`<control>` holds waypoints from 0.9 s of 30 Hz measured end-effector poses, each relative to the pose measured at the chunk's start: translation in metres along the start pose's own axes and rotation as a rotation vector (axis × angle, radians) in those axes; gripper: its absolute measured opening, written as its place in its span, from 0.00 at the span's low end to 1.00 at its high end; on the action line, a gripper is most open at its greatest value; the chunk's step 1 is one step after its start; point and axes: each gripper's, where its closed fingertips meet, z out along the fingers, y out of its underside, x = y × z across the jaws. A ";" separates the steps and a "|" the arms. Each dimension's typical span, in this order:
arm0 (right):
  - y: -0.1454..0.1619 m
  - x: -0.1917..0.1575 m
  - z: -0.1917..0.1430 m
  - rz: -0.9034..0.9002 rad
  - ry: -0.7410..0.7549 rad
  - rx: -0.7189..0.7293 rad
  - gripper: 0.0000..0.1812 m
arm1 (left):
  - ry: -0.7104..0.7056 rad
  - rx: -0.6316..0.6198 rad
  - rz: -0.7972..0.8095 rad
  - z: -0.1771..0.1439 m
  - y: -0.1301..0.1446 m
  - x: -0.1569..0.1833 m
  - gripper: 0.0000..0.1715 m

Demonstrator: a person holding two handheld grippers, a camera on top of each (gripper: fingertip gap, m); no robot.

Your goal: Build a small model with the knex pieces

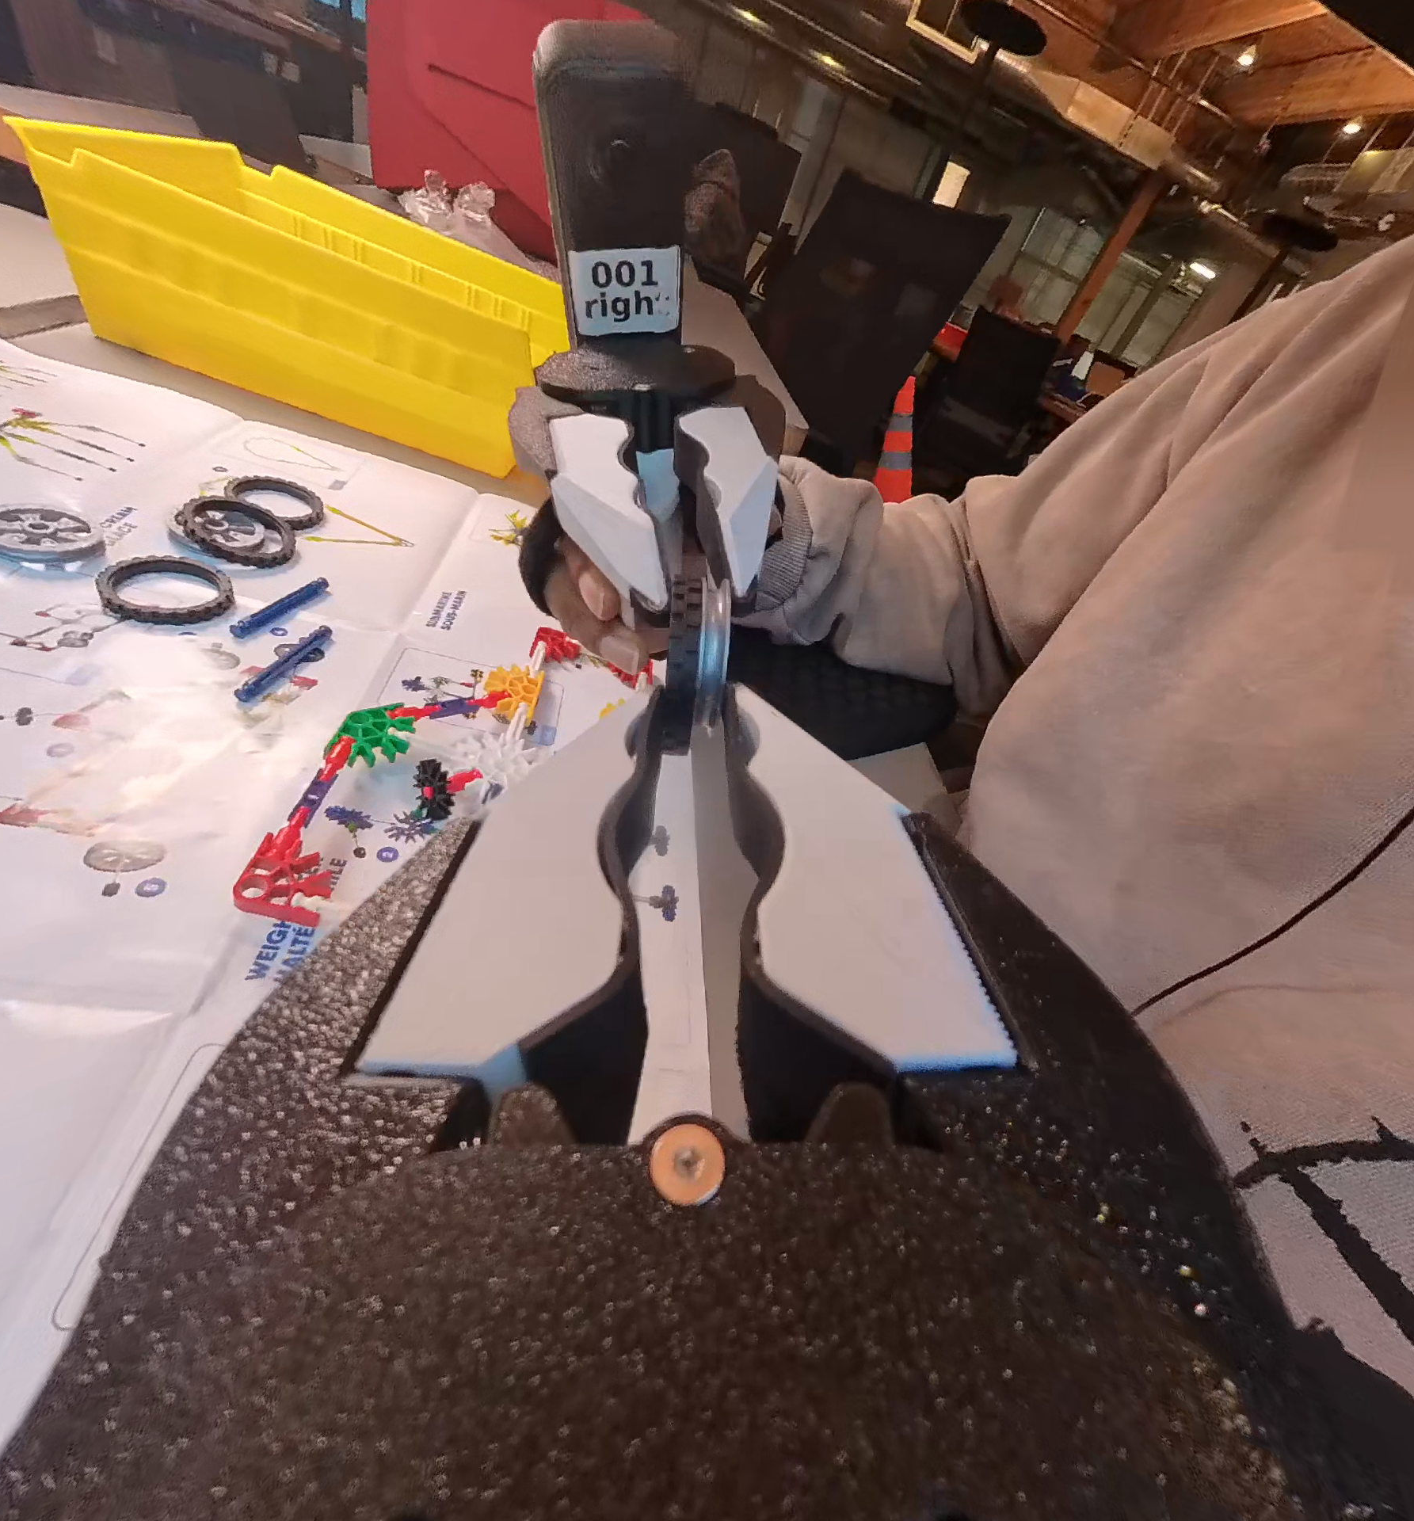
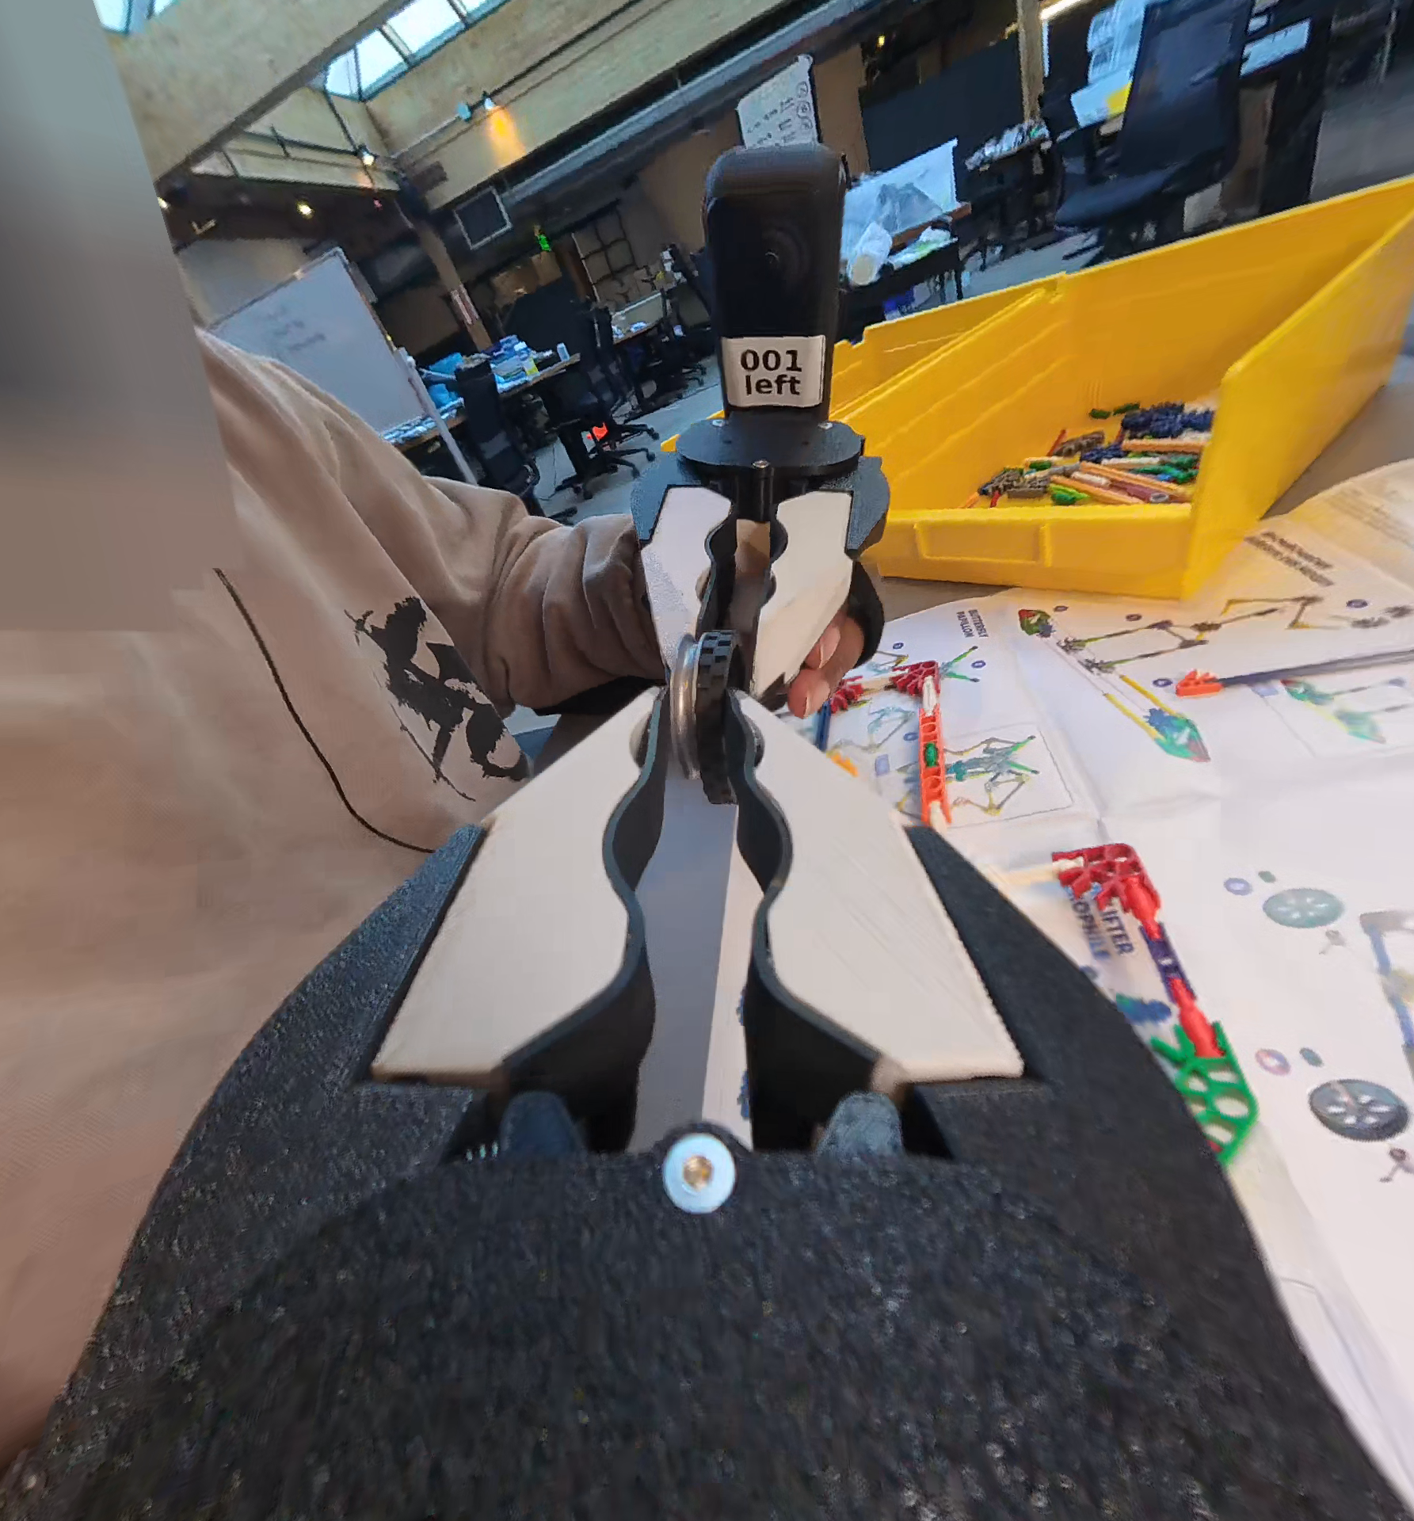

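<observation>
A small grey wheel hub [image 1: 717,650] and a black toothed tyre [image 1: 681,658] stand edge-on, side by side, in the air above the table. My left gripper [image 1: 693,708] is shut on the pair from near. My right gripper [image 1: 683,597] faces it and is shut on the same pair from the far side. In the right wrist view the hub [image 2: 681,712] lies left of the tyre [image 2: 720,741], between my right gripper [image 2: 699,708] and the left gripper [image 2: 716,662]. I cannot tell whether the tyre is seated on the hub.
A paper instruction sheet [image 1: 152,905] covers the table, with loose black tyres [image 1: 164,588], a grey wheel [image 1: 37,531], blue rods [image 1: 279,607] and a coloured rod-and-connector model [image 1: 374,732]. A yellow bin [image 2: 1098,370] of rods stands behind. A person's beige sleeve [image 1: 1098,535] is close by. My left and right fingertips are right by each other. From either gripper's tips it is about 30 cm to the grey wheel [image 1: 37,531].
</observation>
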 end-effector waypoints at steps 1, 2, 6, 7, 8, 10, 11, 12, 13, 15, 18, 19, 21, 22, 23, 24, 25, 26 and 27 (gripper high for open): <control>0.001 0.001 0.000 0.047 -0.007 -0.005 0.06 | 0.010 -0.004 -0.037 0.000 0.001 -0.001 0.06; 0.002 0.005 -0.001 0.090 0.009 -0.003 0.06 | 0.008 -0.006 -0.088 0.000 0.002 -0.003 0.06; 0.022 0.014 -0.001 0.166 0.054 -0.112 0.06 | 0.033 -0.064 -0.282 0.002 0.016 -0.010 0.06; 0.029 0.014 -0.001 0.148 0.060 -0.149 0.07 | 0.043 -0.092 -0.301 0.004 0.022 -0.009 0.06; 0.034 0.014 -0.001 0.132 0.065 -0.180 0.07 | 0.052 -0.119 -0.308 0.006 0.027 -0.007 0.06; 0.041 0.011 -0.002 0.085 0.074 -0.236 0.07 | 0.065 -0.169 -0.307 0.009 0.034 -0.002 0.06; 0.045 0.007 -0.002 0.061 0.065 -0.266 0.07 | 0.077 -0.194 -0.304 0.010 0.038 0.002 0.06; 0.049 0.004 -0.002 0.043 0.060 -0.295 0.07 | 0.086 -0.219 -0.299 0.011 0.042 0.005 0.06; 0.053 0.003 -0.002 0.028 0.065 -0.328 0.07 | 0.086 -0.245 -0.291 0.012 0.046 0.007 0.06; 0.063 0.000 -0.002 0.021 0.074 -0.392 0.07 | 0.083 -0.297 -0.271 0.015 0.055 0.009 0.06; 0.078 -0.007 -0.004 0.104 0.070 -0.454 0.06 | 0.092 -0.370 -0.225 0.020 0.068 0.016 0.06; 0.084 -0.011 -0.005 0.146 0.065 -0.470 0.07 | 0.098 -0.397 -0.202 0.021 0.072 0.019 0.06; 0.097 -0.016 -0.008 0.227 0.087 -0.497 0.06 | 0.073 -0.445 -0.137 0.023 0.080 0.020 0.07; 0.103 -0.018 -0.009 0.264 0.102 -0.511 0.07 | 0.053 -0.464 -0.106 0.025 0.083 0.019 0.07; 0.110 -0.018 -0.011 0.291 0.128 -0.528 0.06 | 0.030 -0.477 -0.080 0.026 0.085 0.017 0.07; 0.116 -0.016 -0.013 0.308 0.163 -0.548 0.07 | 0.010 -0.486 -0.062 0.027 0.087 0.015 0.07; 0.116 -0.013 -0.014 0.325 0.193 -0.543 0.07 | -0.001 -0.493 -0.051 0.028 0.088 0.014 0.07; 0.117 -0.011 -0.016 0.329 0.222 -0.548 0.07 | -0.010 -0.497 -0.046 0.029 0.089 0.014 0.07; 0.119 -0.008 -0.017 0.313 0.261 -0.564 0.08 | -0.023 -0.504 -0.038 0.030 0.091 0.013 0.07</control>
